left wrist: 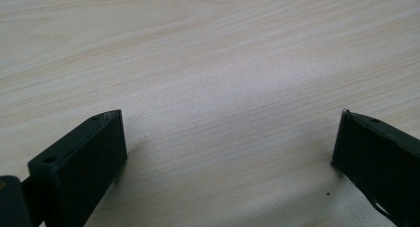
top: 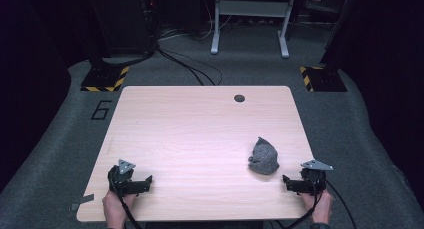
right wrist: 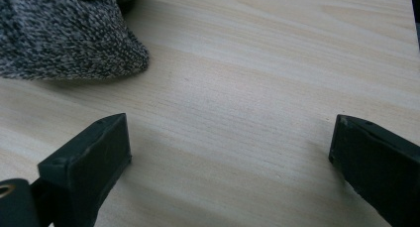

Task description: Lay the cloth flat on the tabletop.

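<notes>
A pale wooden table [top: 200, 139] carries a crumpled grey knit cloth [top: 264, 157] on its right half, lying toward the near edge and apart from both tools. The right gripper [top: 295, 183] rests at the near right corner, just beside the cloth, its jaws spread wide over bare wood with the cloth [right wrist: 64, 33] ahead and to the left of them. The left gripper [top: 137, 181] sits at the near left corner, well apart from the cloth, jaws likewise spread with nothing between them.
</notes>
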A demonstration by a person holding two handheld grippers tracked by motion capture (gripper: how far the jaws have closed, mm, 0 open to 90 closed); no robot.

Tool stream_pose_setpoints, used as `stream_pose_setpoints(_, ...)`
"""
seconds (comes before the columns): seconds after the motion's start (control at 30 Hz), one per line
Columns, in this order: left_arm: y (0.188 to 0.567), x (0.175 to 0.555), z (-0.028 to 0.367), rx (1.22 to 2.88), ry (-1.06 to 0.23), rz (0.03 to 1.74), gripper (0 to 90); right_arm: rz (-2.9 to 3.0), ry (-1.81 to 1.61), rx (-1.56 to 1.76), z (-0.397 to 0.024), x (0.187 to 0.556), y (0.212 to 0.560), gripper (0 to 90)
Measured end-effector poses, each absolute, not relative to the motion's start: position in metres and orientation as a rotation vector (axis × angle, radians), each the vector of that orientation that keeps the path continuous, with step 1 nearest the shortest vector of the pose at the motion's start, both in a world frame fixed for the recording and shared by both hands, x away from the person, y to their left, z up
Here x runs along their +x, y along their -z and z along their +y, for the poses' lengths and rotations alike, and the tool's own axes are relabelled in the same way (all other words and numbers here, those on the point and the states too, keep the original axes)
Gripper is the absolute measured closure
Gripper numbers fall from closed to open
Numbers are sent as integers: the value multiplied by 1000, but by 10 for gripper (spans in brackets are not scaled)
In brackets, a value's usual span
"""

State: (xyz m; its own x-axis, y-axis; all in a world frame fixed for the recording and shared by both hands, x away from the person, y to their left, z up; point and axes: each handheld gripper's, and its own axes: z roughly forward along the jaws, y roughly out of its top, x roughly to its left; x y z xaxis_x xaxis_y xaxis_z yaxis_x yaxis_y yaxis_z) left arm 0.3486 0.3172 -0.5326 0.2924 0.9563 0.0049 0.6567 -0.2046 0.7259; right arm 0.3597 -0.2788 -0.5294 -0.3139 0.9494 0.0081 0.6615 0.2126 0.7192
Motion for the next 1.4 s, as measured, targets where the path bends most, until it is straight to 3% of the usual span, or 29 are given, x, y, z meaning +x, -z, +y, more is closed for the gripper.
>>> stream_pose_setpoints(0.47, 532, 348, 318, 1960, -619, 1436, 1, 2120, -978, 1497, -276, 359, 513, 0)
stream_pose_setpoints(0.8, 532, 348, 317, 1954, -625, 1437, 1, 2156, -1043, 1387, -244, 365, 478, 0)
stream_pose_setpoints(1.27, 532, 348, 318, 1952, -626, 1439, 1, 2242, -1006, 1285, -206, 395, 470, 3)
stream_pose_setpoints(1.37, 532, 348, 318, 1952, -625, 1439, 1, 2282, -972, 1273, -199, 404, 476, 52)
stream_pose_setpoints(1.4, 532, 348, 318, 1952, -626, 1439, 1, 2291, -953, 1296, -196, 406, 480, 157)
